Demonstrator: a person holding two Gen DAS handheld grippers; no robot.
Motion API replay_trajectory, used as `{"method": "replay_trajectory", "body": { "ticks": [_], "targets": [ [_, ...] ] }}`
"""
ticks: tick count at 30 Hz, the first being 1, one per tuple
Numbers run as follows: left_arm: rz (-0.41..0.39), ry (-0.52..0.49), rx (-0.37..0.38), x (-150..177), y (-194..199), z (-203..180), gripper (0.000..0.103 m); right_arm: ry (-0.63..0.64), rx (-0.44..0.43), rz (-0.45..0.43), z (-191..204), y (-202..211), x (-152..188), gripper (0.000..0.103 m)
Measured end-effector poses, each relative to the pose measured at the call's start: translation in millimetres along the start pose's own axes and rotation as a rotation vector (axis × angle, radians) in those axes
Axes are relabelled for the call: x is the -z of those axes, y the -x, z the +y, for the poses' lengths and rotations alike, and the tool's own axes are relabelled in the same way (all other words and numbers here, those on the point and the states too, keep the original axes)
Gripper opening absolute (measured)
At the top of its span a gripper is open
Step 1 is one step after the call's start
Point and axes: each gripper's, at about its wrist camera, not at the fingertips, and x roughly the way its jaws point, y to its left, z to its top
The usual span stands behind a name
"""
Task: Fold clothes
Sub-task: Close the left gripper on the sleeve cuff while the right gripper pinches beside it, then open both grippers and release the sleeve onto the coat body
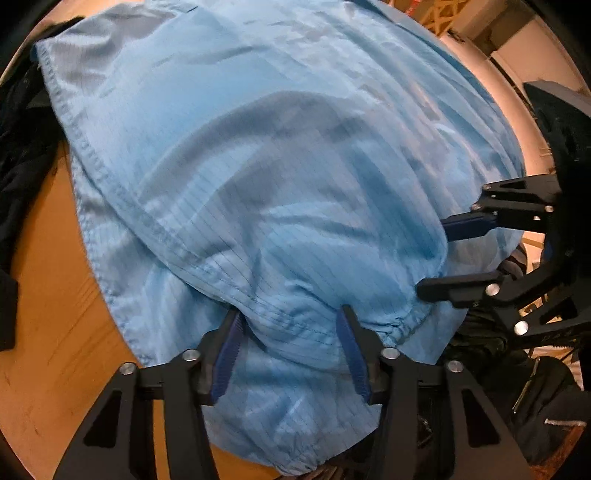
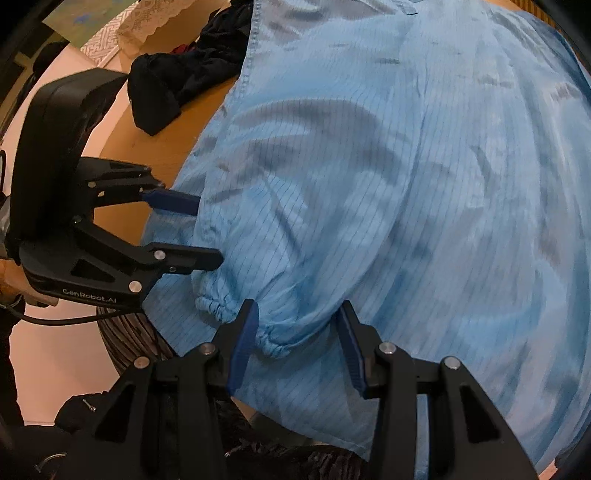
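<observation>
A light blue pin-striped garment [image 1: 288, 147] [image 2: 406, 166] lies spread over a wooden table [image 1: 48, 295] [image 2: 162, 147], its near part hanging over the table's edge. A sleeve with a gathered elastic cuff [image 1: 402, 326] [image 2: 269, 341] lies folded on top. My left gripper [image 1: 290, 314] [image 2: 210, 230] is open, with a bunched fold of the sleeve lying between its fingers. My right gripper [image 2: 298, 306] [image 1: 432, 256] is open too and straddles the cuff end. The two grippers stand close together at roughly right angles. Neither pinches the cloth.
A heap of dark clothes [image 1: 22, 147] [image 2: 184, 74] lies on the table beyond the garment's hemmed edge. A lace-edged cloth [image 2: 147, 22] shows at the far back. Pale floor [image 2: 55, 350] lies below the table's rounded edge.
</observation>
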Motion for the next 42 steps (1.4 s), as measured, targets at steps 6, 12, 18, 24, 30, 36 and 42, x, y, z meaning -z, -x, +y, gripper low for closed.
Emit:
{"method": "replay_trajectory", "body": {
  "ticks": [6, 12, 18, 24, 30, 36, 42],
  "targets": [
    [-0.032, -0.069, 0.019, 0, 8, 2, 0.018, 0.035, -0.019, -0.020, 6, -3, 0, 0.039],
    [-0.069, -0.103, 0.025, 2, 27, 12, 0.012, 0.027, -0.074, -0.048, 6, 4, -4, 0.007],
    [-0.094, -0.096, 0.009, 24, 56, 10, 0.012, 0.039, -0.134, -0.031, 22, 3, -6, 0.006],
    [-0.050, -0.086, -0.040, 65, 52, 18, 0.012, 0.058, -0.179, 0.027, 46, -10, -6, 0.006],
    [-0.018, -0.075, -0.068, 85, 40, 28, 0.017, 0.075, -0.088, 0.142, 51, -23, -3, 0.008],
    [-0.134, -0.080, -0.131, 102, 81, 29, 0.020, 0.146, -0.034, -0.001, 61, 23, -40, 0.008],
    [-0.123, -0.158, -0.074, 95, 52, -11, 0.020, 0.166, -0.062, 0.060, 81, -6, -60, 0.008]
  ]
}}
